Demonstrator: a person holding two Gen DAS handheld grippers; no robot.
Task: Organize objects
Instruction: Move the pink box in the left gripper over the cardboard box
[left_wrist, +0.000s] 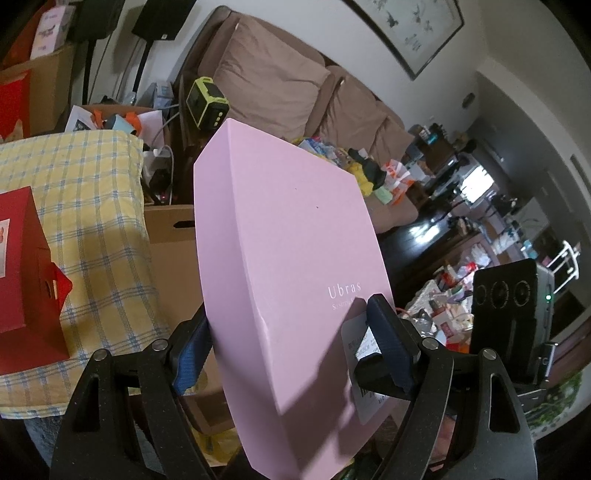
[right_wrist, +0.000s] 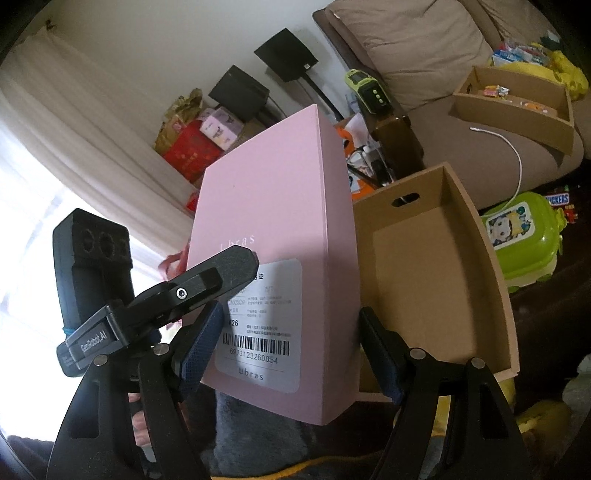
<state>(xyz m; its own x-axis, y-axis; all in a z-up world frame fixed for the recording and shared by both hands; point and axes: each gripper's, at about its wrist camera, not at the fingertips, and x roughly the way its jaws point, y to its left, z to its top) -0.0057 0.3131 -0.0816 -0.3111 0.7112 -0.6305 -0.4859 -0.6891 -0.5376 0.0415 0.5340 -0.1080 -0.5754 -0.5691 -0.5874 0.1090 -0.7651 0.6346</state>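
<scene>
Both grippers are clamped on the same pink box, and I have it lifted clear of everything around it. From my left wrist camera, the left gripper has one blue pad pressed against the box's narrow left side and the other finger on the broad face just below the white "Ubras" lettering, partly over the white label. From my right wrist camera, the right gripper squeezes the box across its near lower end, the barcode label facing the lens between the fingers. The left gripper's finger shows there too, lying across the box's face from the left. The box stands nearly upright, tilted slightly.

Just right of the box in the right view sits an open cardboard tray with a handle slot, its floor bare. Farther right is a green toy case. A brown sofa runs along the far wall. In the left view, a yellow checked cloth lies to the left with a red carton on it.
</scene>
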